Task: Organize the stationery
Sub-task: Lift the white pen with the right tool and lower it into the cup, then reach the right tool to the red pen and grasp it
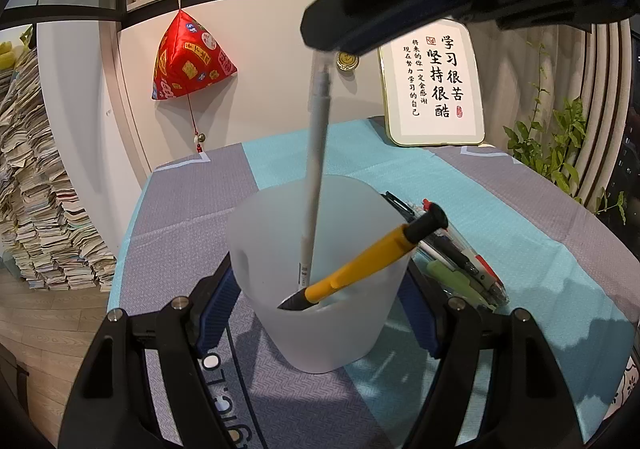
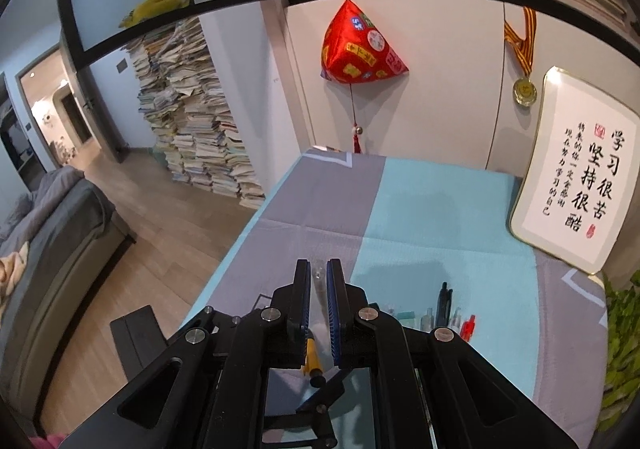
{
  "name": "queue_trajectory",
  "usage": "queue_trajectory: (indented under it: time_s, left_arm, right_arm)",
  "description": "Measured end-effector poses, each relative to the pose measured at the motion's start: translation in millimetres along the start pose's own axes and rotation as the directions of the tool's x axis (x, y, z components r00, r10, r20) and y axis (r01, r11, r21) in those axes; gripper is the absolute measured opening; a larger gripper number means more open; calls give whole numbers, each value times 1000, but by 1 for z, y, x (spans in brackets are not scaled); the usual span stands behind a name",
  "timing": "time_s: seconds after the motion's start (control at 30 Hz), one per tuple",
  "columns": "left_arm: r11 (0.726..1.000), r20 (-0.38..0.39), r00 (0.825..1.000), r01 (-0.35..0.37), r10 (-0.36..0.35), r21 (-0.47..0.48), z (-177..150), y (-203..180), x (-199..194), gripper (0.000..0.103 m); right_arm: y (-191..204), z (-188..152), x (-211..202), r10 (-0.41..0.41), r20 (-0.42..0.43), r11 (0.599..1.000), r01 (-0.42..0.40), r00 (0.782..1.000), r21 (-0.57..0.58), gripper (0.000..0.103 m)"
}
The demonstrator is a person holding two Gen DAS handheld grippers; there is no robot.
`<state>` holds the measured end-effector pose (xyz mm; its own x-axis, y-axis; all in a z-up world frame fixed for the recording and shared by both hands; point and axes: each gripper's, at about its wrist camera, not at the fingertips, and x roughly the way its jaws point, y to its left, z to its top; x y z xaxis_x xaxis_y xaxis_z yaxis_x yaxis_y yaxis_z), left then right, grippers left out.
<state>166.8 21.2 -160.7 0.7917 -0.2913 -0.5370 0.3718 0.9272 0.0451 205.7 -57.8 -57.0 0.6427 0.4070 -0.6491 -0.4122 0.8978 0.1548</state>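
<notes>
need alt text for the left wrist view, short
The left gripper clasps a frosted white cup on a grey and teal tablecloth, while the right gripper above lowers a white pen into it beside a yellow pen. More pens lie behind the cup.

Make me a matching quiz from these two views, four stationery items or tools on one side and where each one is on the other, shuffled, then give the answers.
Things
1. white pen
2. yellow pen
3. frosted cup
4. loose pens

Places
A. lying on the tablecloth beside the cup
B. between the fingers of the left hand-held gripper
C. leaning inside the cup, black end over the rim
D. held upright by the right hand-held gripper, lower end in the cup

Pairs: 1-D, 2-C, 3-B, 4-A
</notes>
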Motion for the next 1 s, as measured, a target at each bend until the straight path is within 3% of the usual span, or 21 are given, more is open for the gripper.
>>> queue_trajectory:
  time_s: [0.53,0.77,1.0]
  left_arm:
    - [1000,-1,1000,-4,4,1,0,0,1,74]
    - [1000,-1,1000,-4,4,2,-1,1,1,74]
    - [1000,-1,1000,-4,4,3,-1,1,1,74]
  right_arm:
    - [-28,-4,-39,-73,58,996,70,996,58,8]
    - [-70,-31,-8,-146,-88,976,158,985,152,8]
    - [-106,-66,30,-212,-251,946,262,945,189,8]
